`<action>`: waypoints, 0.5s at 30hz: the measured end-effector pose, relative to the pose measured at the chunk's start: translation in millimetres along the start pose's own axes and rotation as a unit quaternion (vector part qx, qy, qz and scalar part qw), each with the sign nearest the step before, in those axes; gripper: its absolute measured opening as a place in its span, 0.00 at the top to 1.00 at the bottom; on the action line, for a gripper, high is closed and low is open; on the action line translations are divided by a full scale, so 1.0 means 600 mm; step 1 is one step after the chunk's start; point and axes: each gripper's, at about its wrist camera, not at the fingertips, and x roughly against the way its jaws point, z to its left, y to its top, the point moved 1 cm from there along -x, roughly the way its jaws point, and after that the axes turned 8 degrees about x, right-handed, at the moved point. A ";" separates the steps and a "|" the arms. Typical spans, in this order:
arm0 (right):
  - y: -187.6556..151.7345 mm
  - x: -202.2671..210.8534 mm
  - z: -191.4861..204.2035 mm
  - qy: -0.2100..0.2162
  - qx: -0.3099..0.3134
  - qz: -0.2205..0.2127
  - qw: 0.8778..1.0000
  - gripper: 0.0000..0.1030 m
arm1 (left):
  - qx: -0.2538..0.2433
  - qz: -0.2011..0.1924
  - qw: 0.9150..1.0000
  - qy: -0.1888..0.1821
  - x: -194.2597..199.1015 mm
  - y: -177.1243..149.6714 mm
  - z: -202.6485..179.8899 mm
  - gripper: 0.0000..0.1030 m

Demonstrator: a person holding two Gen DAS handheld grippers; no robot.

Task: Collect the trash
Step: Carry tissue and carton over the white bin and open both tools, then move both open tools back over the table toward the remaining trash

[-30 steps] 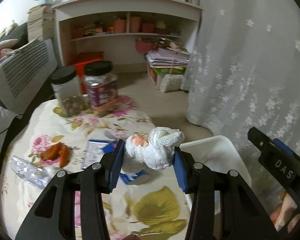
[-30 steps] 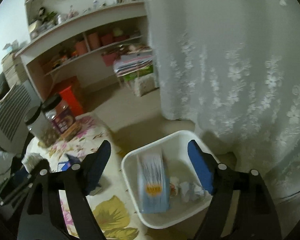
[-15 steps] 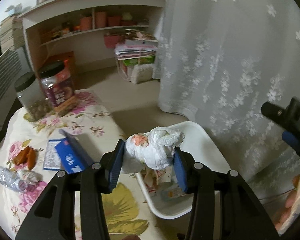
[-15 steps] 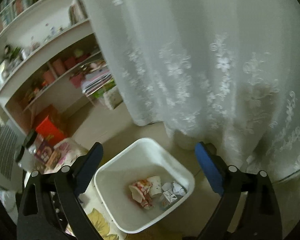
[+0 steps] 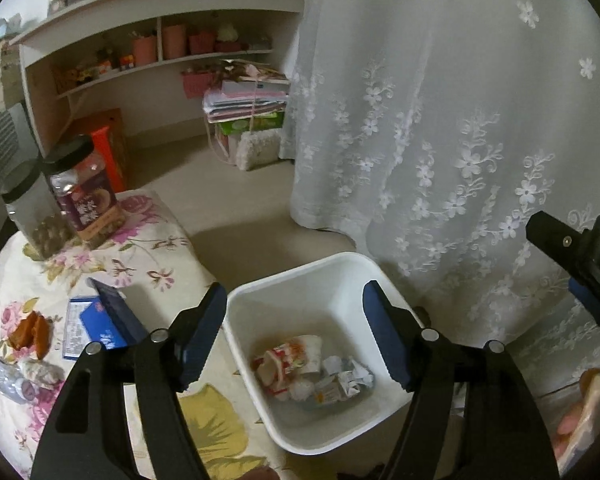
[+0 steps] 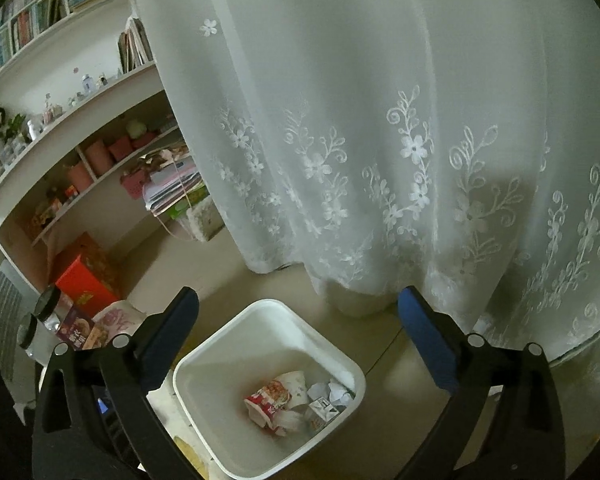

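White bin (image 5: 300, 276) on the floor beside the floral-cloth table (image 5: 148, 236), holding crumpled paper and wrappers (image 5: 312, 372). Left gripper (image 5: 294, 332) above the bin, jaws opening, nothing between them. Right gripper (image 6: 298, 340) likewise over the bin, jaws opening wide, empty. On the table: 2 black-lidded jars (image 5: 84, 192), a blue box (image 5: 108, 320). Lace curtain (image 5: 440, 120) behind.

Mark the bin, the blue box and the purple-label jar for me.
bin (image 5: 300, 276), left wrist view, far inner wall.
blue box (image 5: 116, 312), left wrist view, dark top face.
purple-label jar (image 5: 85, 204), left wrist view, on the label.
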 end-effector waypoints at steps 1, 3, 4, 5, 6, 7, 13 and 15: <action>-0.001 0.002 0.005 -0.003 0.005 -0.004 1.000 0.07 | 0.002 -0.003 1.000 0.005 0.003 0.000 0.006 0.31; -0.004 0.005 0.018 -0.011 0.021 -0.011 1.000 0.07 | 0.008 -0.011 1.000 0.017 0.012 -0.001 0.025 0.30; -0.006 0.006 0.026 -0.016 0.030 -0.014 0.999 0.07 | 0.012 -0.014 1.000 0.022 0.016 -0.001 0.033 0.29; -0.009 0.007 0.033 -0.020 0.038 -0.017 0.999 0.07 | 0.017 -0.020 0.999 0.030 0.021 -0.003 0.045 0.28; -0.012 0.008 0.042 -0.025 0.047 -0.020 0.998 0.07 | 0.023 -0.024 0.999 0.037 0.025 -0.003 0.055 0.25; -0.015 0.009 0.051 -0.029 0.056 -0.023 0.998 0.07 | 0.030 -0.029 0.998 0.045 0.029 -0.002 0.064 0.23; -0.031 0.012 0.110 -0.041 0.102 -0.038 0.993 0.07 | 0.093 -0.044 0.992 0.073 0.063 0.011 0.130 0.15; -0.039 0.012 0.133 -0.039 0.119 -0.039 0.991 0.07 | 0.101 -0.053 0.989 0.090 0.076 0.012 0.148 0.14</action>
